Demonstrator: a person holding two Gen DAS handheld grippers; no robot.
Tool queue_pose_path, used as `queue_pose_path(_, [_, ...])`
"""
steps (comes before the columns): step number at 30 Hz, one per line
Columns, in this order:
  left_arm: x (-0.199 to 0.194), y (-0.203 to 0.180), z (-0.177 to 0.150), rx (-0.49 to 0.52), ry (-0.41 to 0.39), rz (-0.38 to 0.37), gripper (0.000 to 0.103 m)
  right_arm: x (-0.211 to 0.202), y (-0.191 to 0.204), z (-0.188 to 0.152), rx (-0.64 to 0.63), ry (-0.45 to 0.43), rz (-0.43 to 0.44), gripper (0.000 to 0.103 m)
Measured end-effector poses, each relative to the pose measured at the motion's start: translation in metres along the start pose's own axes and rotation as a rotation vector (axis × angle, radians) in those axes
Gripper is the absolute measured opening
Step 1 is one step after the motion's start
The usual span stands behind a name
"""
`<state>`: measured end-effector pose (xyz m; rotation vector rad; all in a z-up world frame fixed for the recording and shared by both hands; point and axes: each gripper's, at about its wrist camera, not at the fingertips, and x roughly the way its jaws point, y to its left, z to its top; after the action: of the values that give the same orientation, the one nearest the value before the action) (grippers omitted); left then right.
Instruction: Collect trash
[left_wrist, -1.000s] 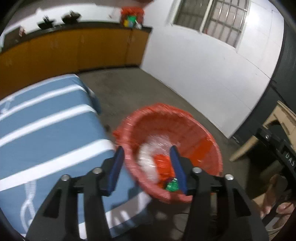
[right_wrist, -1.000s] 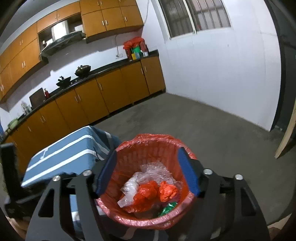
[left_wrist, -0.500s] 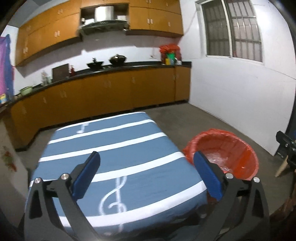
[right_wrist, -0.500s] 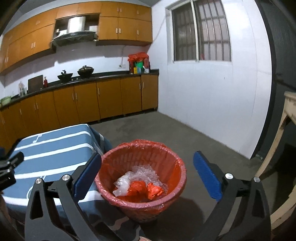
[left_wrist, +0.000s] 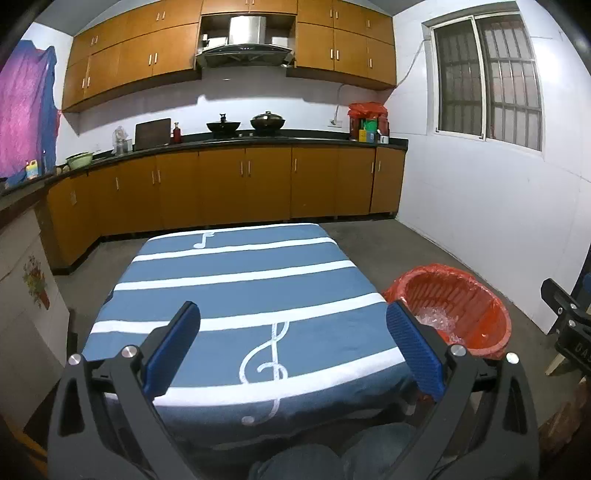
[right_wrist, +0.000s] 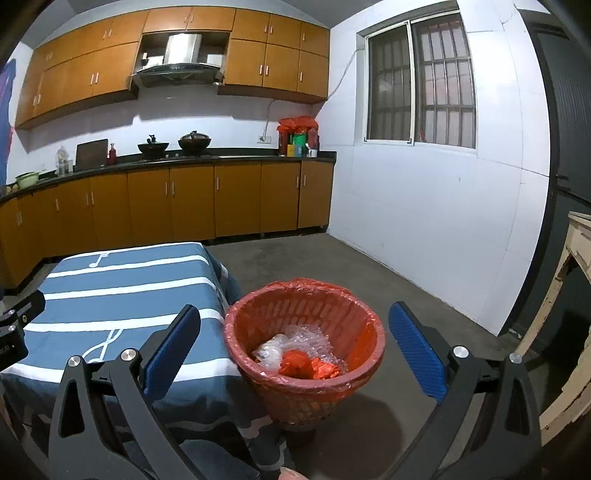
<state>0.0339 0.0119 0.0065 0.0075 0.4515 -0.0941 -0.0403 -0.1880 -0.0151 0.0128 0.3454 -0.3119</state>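
Note:
A red basket lined with a red bag (right_wrist: 306, 343) stands on the floor right of the table; it also shows in the left wrist view (left_wrist: 452, 306). Inside lie clear plastic wrap (right_wrist: 295, 341) and red crumpled trash (right_wrist: 295, 363). My left gripper (left_wrist: 293, 349) is open and empty, held above the near end of the table with the blue striped cloth (left_wrist: 240, 291). My right gripper (right_wrist: 293, 350) is open and empty, held back from and above the basket. No trash shows on the cloth.
Orange kitchen cabinets (left_wrist: 221, 192) with a dark counter run along the far wall. A white wall (right_wrist: 424, 221) stands on the right. A wooden frame (right_wrist: 569, 295) stands at far right. Grey concrete floor (right_wrist: 314, 258) lies behind the basket.
Both grippers opened wide and pulled back and up from the basket. The left one swung left to face the table.

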Motion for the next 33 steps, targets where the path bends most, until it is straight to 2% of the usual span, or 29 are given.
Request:
queue_pose_path(9, [-0.016,0.016,-0.009,-0.035,0.005,0.035,0.099,-0.014,0.014,-0.003,-0.015,-0.01,0.014,0.101])
queue_pose_path(17, [-0.022,0.014,-0.012,-0.029,-0.005,0.058,0.099,-0.015,0.023,-0.004,-0.031,-0.002,0.0,0.101])
queue_pose_path(33, [-0.012,0.005,-0.018,-0.012,0.032,0.058,0.099,-0.003,0.025,-0.014,-0.021,0.051,-0.008,0.101])
